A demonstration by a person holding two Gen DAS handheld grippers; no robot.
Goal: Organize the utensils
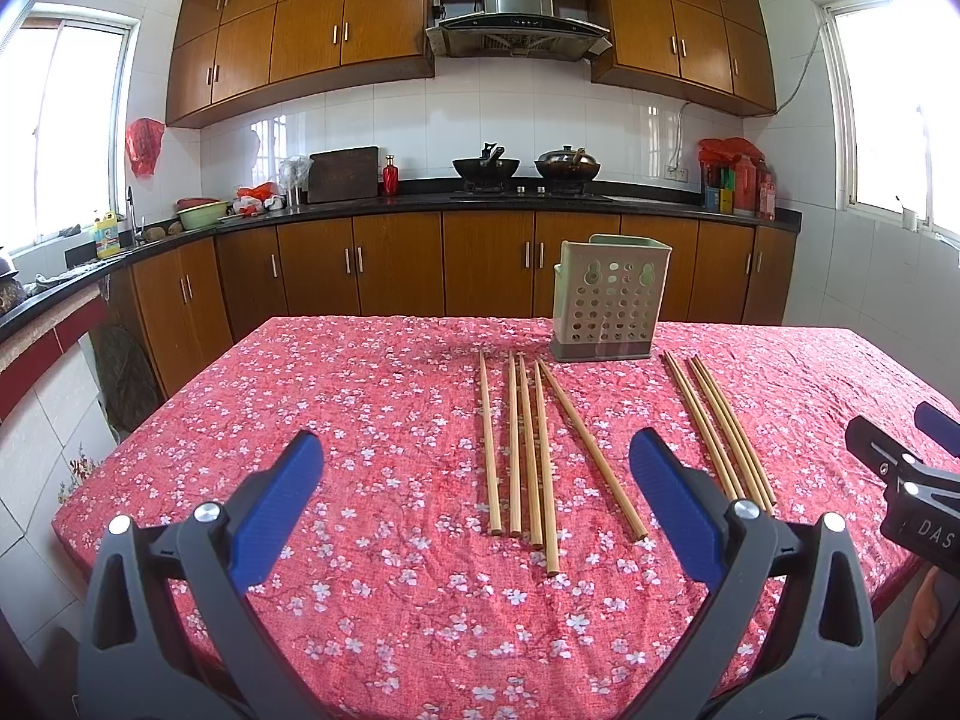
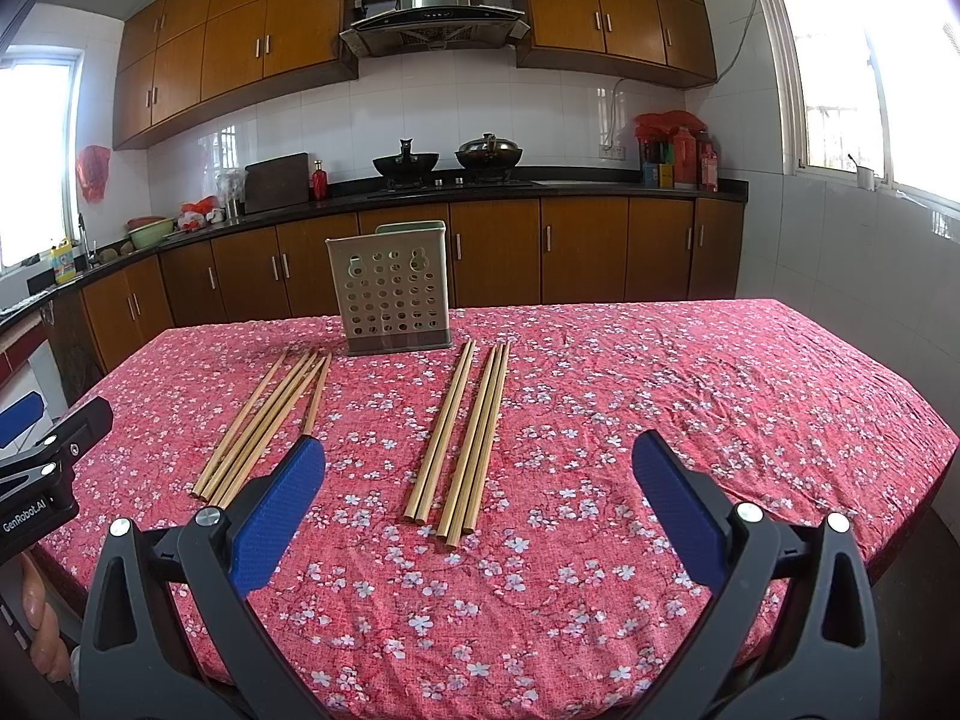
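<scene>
Several bamboo chopsticks lie on the red floral tablecloth in two groups: a left group [image 1: 528, 456] [image 2: 264, 426] and a right group [image 1: 720, 426] [image 2: 462, 438]. A pale green perforated utensil holder [image 1: 609, 300] [image 2: 393, 288] stands upright behind them. My left gripper [image 1: 477, 492] is open and empty, held above the cloth in front of the left group. My right gripper [image 2: 480, 492] is open and empty, in front of the right group. The right gripper also shows at the right edge of the left wrist view [image 1: 912, 456]; the left gripper shows at the left edge of the right wrist view [image 2: 48, 444].
The table [image 2: 750, 390] has its near edge below the grippers and drops off at both sides. Kitchen counters with woks [image 1: 486, 168], a cutting board and bottles run along the back wall, well beyond the table.
</scene>
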